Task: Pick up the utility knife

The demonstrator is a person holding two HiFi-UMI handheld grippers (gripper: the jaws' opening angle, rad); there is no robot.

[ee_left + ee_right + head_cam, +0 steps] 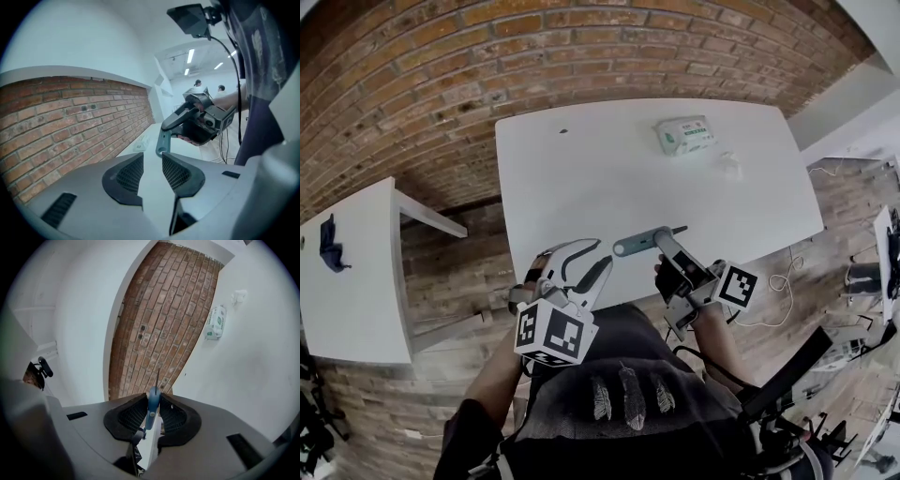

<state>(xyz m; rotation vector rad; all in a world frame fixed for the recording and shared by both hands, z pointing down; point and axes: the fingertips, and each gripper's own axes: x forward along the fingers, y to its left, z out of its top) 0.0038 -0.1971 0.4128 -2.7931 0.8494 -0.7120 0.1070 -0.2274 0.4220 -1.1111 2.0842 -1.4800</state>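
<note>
Clamping the utility knife (633, 245) in the right gripper (667, 246), with the pads pressed on both flat sides of the slim blue-grey body. Holding it in the air just over the near edge of the table (581, 169), roughly level, with the butt end pointing toward the left gripper (589, 259) and a thin dark blade tip poking out the other way. Gripping closer to the blade end than to the butt, so leaving most of the handle sticking out free. Hovering the left gripper just beside that same near edge, with jaws apart and nothing between them, facing the knife's butt end but not touching it.

Judging the knife as light and stiff, probably a hard plastic shell, smooth enough to be slipping or pivoting between the pads under a weak squeeze. Taking hold across the flat sides of the body, as here, and rating that the sound choice for giving the pads wide faces to bear on. Staying off the narrow blade, sharp and likely brittle. Treating the long free handle as a lever, and so expecting some swing on any quick turn. Leaving the pack of wipes (685, 135) and the crumpled tissue (729, 167) alone near the far right corner, well apart from the knife.
</note>
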